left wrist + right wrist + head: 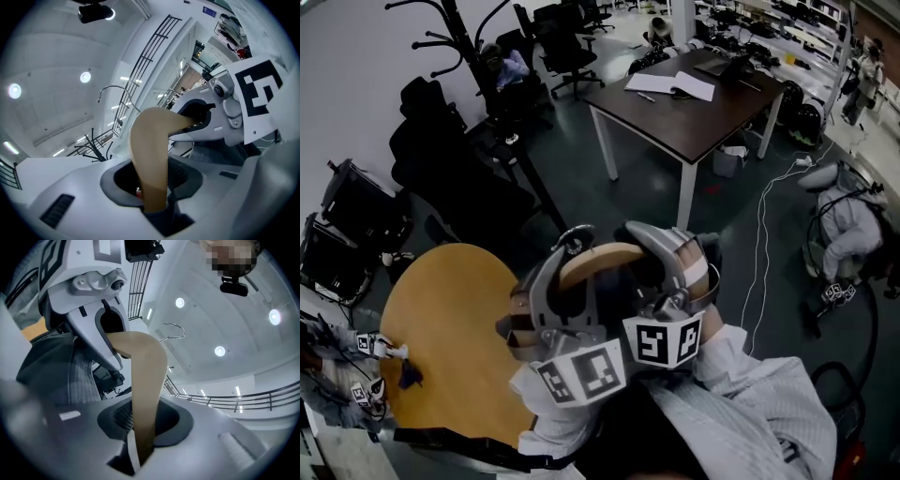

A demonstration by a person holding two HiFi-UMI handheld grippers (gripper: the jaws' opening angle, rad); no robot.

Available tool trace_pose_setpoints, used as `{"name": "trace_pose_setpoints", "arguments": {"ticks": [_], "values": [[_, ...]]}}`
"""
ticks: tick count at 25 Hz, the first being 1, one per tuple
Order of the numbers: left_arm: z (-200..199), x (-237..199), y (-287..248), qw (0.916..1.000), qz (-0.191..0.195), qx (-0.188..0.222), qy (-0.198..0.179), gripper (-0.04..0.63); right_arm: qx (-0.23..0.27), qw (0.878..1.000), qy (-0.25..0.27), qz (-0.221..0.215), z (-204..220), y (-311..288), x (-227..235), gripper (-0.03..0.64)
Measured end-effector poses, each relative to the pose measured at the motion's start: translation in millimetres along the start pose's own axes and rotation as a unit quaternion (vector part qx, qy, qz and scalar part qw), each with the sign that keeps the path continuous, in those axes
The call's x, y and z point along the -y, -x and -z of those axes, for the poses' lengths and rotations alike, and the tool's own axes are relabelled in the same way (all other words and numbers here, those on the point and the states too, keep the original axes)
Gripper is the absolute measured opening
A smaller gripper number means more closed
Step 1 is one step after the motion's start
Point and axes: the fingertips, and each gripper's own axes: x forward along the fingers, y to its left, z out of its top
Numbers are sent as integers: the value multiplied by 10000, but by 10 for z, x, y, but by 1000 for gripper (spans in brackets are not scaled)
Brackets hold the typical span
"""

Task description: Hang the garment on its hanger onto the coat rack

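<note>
The left claw (151, 187) and right claw (143, 427) each clamp one arm of the wooden hanger (598, 263) (long axis crosswise), with the coat rack (457, 42) well ahead, leftward.

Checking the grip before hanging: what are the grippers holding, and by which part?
Both hold the wooden hanger: left gripper on one sloping arm, right gripper on the other, either side of its metal hook.

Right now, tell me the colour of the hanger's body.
The hanger is light tan, like plain wood; the left gripper view shows it best.
</note>
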Motion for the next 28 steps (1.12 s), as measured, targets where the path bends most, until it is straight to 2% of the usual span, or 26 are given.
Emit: {"name": "trace_pose_setpoints", "arguments": {"ticks": [8,14,20,25,28], "values": [[360,-265,-1135,9991,15,414,-75,120,-194,9995,99,247,535,-1073,-31,72],[597,-478,-1785,9995,47,309,-67,121,-267,9994,144,170,799,-1764,-68,72],[785,-548,-2694,9999,-122,-98,-44,121,-20,9998,18,-179,1343,-2555,-48,72],[928,-723,-3424,9962,-597,-634,-21,121,533,9963,17,-668,1692,-3283,-5,72],[926,-907,-3816,9901,-963,-1021,-53,121,950,9910,-160,-925,1817,-3728,111,72]]}}
